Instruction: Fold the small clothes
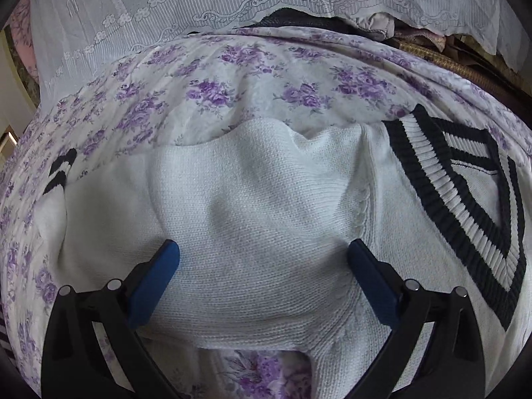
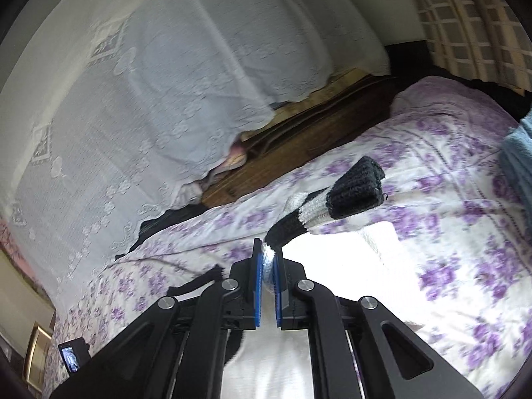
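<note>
A white knit sweater (image 1: 259,206) with black-and-white striped trim lies on the purple-flowered bedsheet (image 1: 206,79). Its striped V-neck collar (image 1: 465,199) is at the right of the left wrist view. My left gripper (image 1: 262,256) hovers just above the sweater's body, open, with nothing between its blue pads (image 1: 156,282). In the right wrist view my right gripper (image 2: 267,259) is shut on the sweater's sleeve, pinching white knit just behind the striped cuff (image 2: 335,199). The black cuff end sticks out past the fingertips, lifted above the sheet (image 2: 449,153).
White lace curtain (image 1: 199,6) hangs behind the bed, with dark wooden furniture (image 2: 299,146) below it. A blue cloth (image 2: 518,163) lies at the right edge of the bed. A striped cuff (image 1: 61,173) of the other sleeve shows at the left.
</note>
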Demonstrator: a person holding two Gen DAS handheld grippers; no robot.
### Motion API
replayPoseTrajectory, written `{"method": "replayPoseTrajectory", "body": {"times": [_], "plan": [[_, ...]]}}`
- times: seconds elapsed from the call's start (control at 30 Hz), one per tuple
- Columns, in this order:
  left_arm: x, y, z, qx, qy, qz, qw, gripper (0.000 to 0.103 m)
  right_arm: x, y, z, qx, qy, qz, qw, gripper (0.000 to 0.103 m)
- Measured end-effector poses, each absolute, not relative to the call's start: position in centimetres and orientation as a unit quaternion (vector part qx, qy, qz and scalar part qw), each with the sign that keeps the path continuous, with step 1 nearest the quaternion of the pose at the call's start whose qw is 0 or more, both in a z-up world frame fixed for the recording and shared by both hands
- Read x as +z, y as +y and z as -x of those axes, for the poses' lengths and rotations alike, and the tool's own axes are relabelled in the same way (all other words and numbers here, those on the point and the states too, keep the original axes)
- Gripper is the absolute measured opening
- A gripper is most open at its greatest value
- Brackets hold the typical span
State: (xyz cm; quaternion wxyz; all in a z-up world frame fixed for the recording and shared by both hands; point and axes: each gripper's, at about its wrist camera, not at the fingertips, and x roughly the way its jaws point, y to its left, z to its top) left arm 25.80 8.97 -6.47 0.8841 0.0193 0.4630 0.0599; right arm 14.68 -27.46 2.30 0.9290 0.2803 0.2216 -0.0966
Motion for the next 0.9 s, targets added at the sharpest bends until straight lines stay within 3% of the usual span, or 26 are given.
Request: {"method": "replayPoseTrajectory", "body": {"times": [0.37,0.73,0.83,0.9], "plan": [[-6.5,8.7,-25.7,0.061,0.463,-0.021,0.884,0.099,3.1,-19.2,-18.0,-0.040,0.240,-0.244,0.939,0.006],[-6.6,8.8,-25.8,0.061,0.463,-0.023,0.884,0.099,-1.0,-12.1,-20.7,-0.008,0.312,-0.177,0.933,0.007],[-6.6,8.8,-25.8,0.061,0.463,-0.023,0.884,0.099,-3.2,-10.3,-21.9,0.009,0.374,-0.125,0.919,0.011],[-6.6,8.8,-25.9,0.060,0.464,-0.023,0.884,0.099,-4.6,-9.1,-22.1,0.020,0.415,-0.084,0.906,0.024]]}}
